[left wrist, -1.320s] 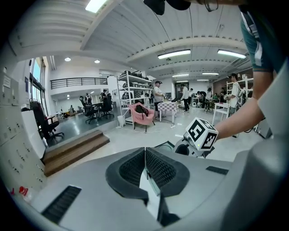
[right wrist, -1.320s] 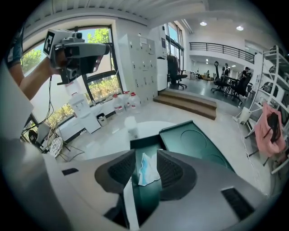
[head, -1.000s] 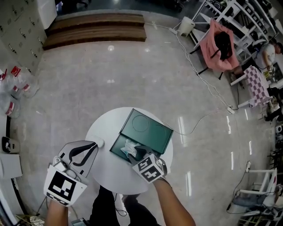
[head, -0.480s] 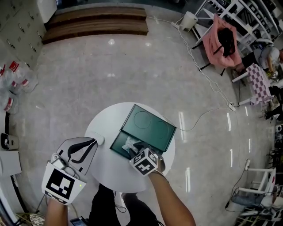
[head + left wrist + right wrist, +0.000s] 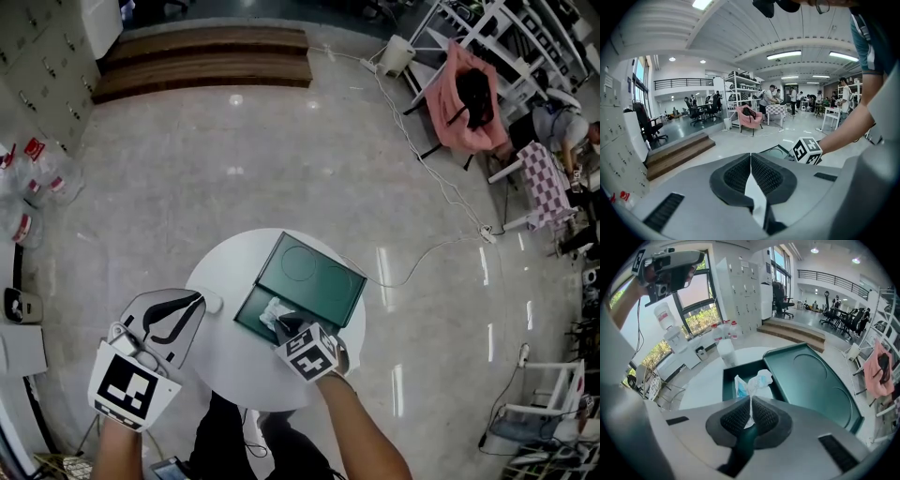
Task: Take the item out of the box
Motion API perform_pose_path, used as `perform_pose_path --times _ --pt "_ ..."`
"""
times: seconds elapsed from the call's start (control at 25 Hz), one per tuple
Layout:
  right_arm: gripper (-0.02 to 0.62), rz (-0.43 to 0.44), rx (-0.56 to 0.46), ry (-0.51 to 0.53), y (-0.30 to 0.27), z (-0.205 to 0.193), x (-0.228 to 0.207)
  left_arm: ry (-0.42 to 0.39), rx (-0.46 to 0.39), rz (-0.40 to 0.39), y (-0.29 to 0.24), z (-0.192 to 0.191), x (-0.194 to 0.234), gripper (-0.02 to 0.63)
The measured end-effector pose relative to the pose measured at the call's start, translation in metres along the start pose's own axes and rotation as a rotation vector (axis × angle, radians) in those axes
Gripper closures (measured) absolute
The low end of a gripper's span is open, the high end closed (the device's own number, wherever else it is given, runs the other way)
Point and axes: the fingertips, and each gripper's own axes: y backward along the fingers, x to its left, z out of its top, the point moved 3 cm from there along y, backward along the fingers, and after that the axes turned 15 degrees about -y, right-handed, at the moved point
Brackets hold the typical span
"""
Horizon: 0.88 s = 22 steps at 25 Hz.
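A dark green box (image 5: 246, 322) lies open on the round white table (image 5: 234, 361), its lid (image 5: 314, 272) folded back to the far right. Inside the box lies a crumpled white-and-blue plastic packet (image 5: 272, 309). My right gripper (image 5: 281, 323) reaches into the box and is shut on the packet's top edge. In the right gripper view the packet (image 5: 752, 380) sticks up from between the pads (image 5: 764, 416), above the box wall (image 5: 727, 380) and beside the lid (image 5: 811, 376). My left gripper (image 5: 200, 301) hovers at the table's left edge, shut and holding nothing; its tips (image 5: 750, 155) meet.
A small white cup (image 5: 212, 302) stands on the table's left side by the left gripper's tip. A white cable (image 5: 422, 262) runs across the floor to the right. Wooden steps (image 5: 202, 61) lie far back, and a pink chair (image 5: 464, 98) stands at the back right.
The right gripper's jaws, open around the packet a second ago, have shut on it. The left gripper has hardly moved.
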Motion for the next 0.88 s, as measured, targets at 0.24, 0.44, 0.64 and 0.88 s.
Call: perform_pose_path --times 0.24,0.44,0.64,0.88 --pt "0.554 0.021 -0.099 -0.027 0.073 0.028 0.025 -0.035 -0.027 0.029 0.039 0.051 0.007 0.583" --pt "0.554 0.019 -0.215 -0.037 0.15 0.056 0.048 -0.068 -0.051 0.057 0.079 0.096 0.01 0.583" --pt "0.554 0.003 -0.333 -0.021 0.236 0.078 0.069 -0.107 -0.079 0.08 0.118 0.147 0.005 0.583" --pt "0.554 -0.021 -0.469 0.008 0.343 0.101 0.092 -0.145 -0.121 0.1 0.159 0.208 -0.003 0.583"
